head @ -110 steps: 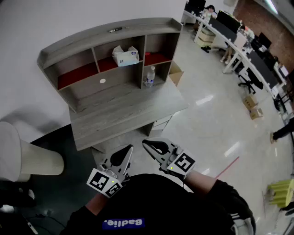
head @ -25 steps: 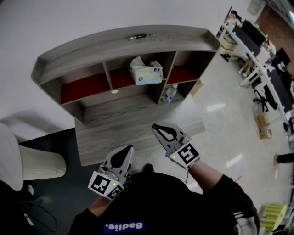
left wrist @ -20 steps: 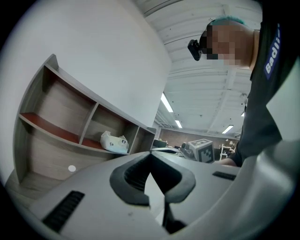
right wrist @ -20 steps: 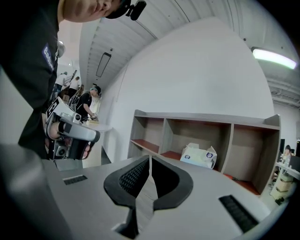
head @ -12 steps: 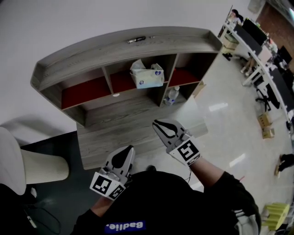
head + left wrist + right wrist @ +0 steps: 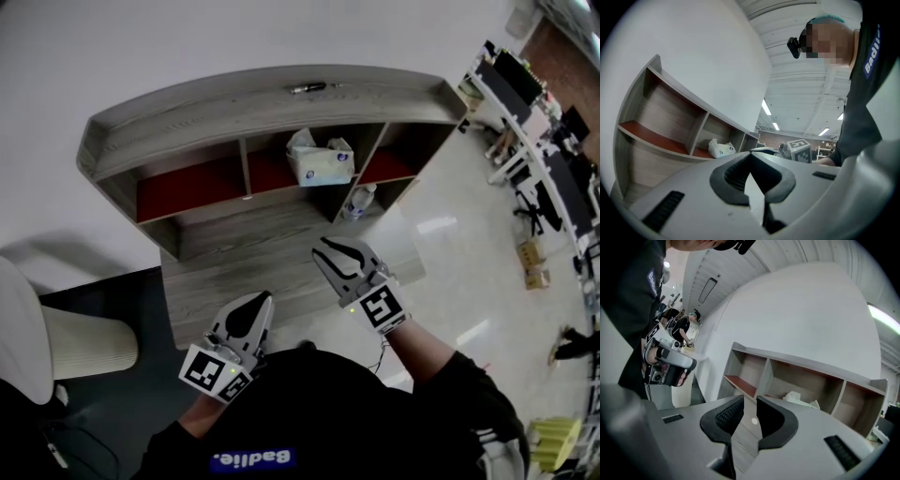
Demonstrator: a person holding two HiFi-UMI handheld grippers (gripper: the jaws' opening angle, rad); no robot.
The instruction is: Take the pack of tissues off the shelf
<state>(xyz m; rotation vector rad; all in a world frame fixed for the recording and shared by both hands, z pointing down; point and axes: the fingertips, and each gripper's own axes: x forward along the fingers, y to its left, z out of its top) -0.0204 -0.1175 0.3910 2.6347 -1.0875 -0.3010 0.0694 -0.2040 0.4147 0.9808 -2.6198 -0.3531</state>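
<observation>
The pack of tissues (image 6: 322, 159), white with a blue print, lies in the middle compartment of the grey shelf (image 6: 253, 108) on its red floor. It also shows as a small pack of tissues (image 6: 719, 149) in the left gripper view and as the pack of tissues (image 6: 799, 399) beyond the right jaws. My left gripper (image 6: 258, 302) hangs low before the desk, shut and empty, its tips meeting. My right gripper (image 6: 328, 249) is over the desk's front part, well short of the shelf. Its jaws are opening, with nothing between them, in the right gripper (image 6: 750, 401) view.
A clear water bottle (image 6: 354, 203) stands under the shelf's right compartment on the wooden desk (image 6: 234, 262). A pen (image 6: 307, 88) lies on the shelf's top. A white round seat (image 6: 75, 342) stands at the left, and office desks (image 6: 553, 122) at the right.
The head view has swung a little, so the shelf sits further right. Both grippers stay low before the desk, and the right one's jaws have begun to part.
</observation>
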